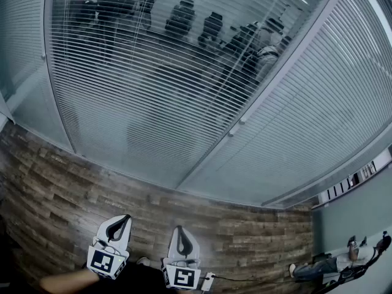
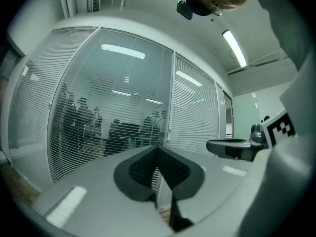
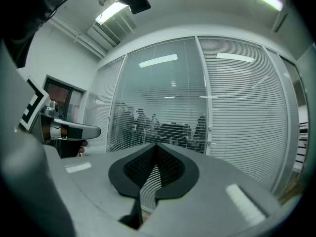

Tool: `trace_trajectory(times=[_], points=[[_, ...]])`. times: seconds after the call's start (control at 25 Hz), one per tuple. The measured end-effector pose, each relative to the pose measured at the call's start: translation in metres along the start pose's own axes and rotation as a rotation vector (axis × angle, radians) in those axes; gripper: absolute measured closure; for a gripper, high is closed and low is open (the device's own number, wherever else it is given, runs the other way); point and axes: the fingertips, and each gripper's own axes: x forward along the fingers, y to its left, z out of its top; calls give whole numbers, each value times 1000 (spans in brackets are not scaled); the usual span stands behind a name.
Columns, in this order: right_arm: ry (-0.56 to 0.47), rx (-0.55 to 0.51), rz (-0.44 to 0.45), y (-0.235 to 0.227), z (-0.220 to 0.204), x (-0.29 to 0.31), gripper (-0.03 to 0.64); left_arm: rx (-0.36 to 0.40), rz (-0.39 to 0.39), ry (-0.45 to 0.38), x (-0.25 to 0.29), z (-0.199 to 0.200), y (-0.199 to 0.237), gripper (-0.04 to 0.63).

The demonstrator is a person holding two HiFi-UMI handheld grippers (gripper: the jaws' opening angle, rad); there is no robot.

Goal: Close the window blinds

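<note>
Grey slats: the middle window blinds (image 1: 159,84) are tilted open enough that people show through, while the panels either side of the blinds look shut. The left gripper (image 1: 124,219) and right gripper (image 1: 180,231) sit low, well short of the blinds, over the wood floor (image 1: 61,188), both with jaws together and empty. This looks like the approach. Next, reach the thin rod (image 1: 237,125) at the blinds' right edge and grip it. No containers in sight.
</note>
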Motion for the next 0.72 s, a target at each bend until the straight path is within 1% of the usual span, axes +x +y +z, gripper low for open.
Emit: trace_trajectory(times=[0.2, 0.4, 0.52, 0.72], points=[[-9, 1, -16, -1, -4, 3, 617, 22, -13, -19, 4, -1, 5, 594], [-5, -3, -26, 1, -2, -1, 617, 5, -13, -12, 0, -1, 6, 594], [6, -10, -40, -3, -2, -7, 615, 15, -18, -15, -3, 1, -1, 594], [22, -16, -44, -11, -18, -20, 614, 32, -8, -5, -9, -11, -13, 594]])
